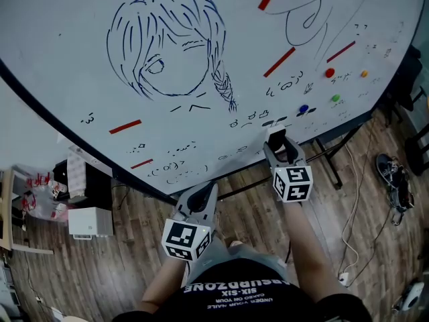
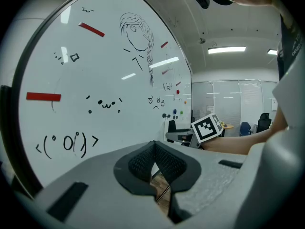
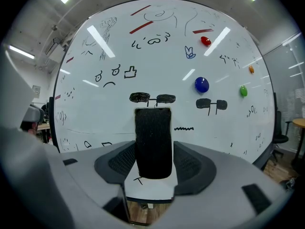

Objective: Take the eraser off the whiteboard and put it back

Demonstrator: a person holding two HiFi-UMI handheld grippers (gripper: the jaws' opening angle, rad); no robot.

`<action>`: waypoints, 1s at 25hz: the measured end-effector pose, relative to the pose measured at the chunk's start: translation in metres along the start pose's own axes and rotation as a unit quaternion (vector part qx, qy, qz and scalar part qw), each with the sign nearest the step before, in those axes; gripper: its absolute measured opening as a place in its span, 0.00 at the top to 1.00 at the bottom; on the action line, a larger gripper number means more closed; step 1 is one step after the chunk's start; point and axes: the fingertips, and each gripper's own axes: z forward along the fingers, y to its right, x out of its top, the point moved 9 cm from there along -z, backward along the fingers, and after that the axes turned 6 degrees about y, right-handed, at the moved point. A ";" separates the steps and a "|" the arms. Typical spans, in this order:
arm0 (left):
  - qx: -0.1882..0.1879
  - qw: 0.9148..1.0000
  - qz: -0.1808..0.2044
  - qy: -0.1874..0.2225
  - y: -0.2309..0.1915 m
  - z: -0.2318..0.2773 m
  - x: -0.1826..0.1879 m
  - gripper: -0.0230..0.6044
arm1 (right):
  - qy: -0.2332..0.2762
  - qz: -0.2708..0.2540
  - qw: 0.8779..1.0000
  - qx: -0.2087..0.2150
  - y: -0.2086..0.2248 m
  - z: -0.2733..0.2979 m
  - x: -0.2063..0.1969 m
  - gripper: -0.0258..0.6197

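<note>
The eraser [image 3: 153, 142], a white block with a black felt face, stands upright between the pads of my right gripper [image 3: 153, 152], which is shut on it. Its felt faces the camera, just in front of the whiteboard [image 3: 157, 56] and below two black scribbled blobs; whether it touches the board cannot be told. In the head view the right gripper [image 1: 276, 141] reaches the lower part of the whiteboard [image 1: 221, 19] with the eraser [image 1: 275, 135] at its tip. My left gripper [image 1: 201, 192] hangs back below the board's edge, shut and empty, its pads [image 2: 143, 161] meeting.
Round magnets sit on the board: red [image 3: 205, 41], blue [image 3: 201, 85], green [image 3: 243, 91]. Red strips [image 1: 125, 126] and pen drawings cover it. Below are the stand's legs [image 1: 328, 156], wooden floor, a white box [image 1: 90, 221], shoes [image 1: 392, 173] and cables.
</note>
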 end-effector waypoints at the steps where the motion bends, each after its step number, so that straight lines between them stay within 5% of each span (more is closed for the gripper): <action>1: -0.001 1.000 0.000 0.001 0.001 0.000 0.000 0.95 | 0.001 0.001 1.000 0.000 0.000 -0.002 0.001 0.61; 25: -0.032 0.999 0.002 0.016 0.016 -0.006 0.007 0.95 | 0.034 0.025 0.999 0.023 -0.021 -0.087 0.021 0.61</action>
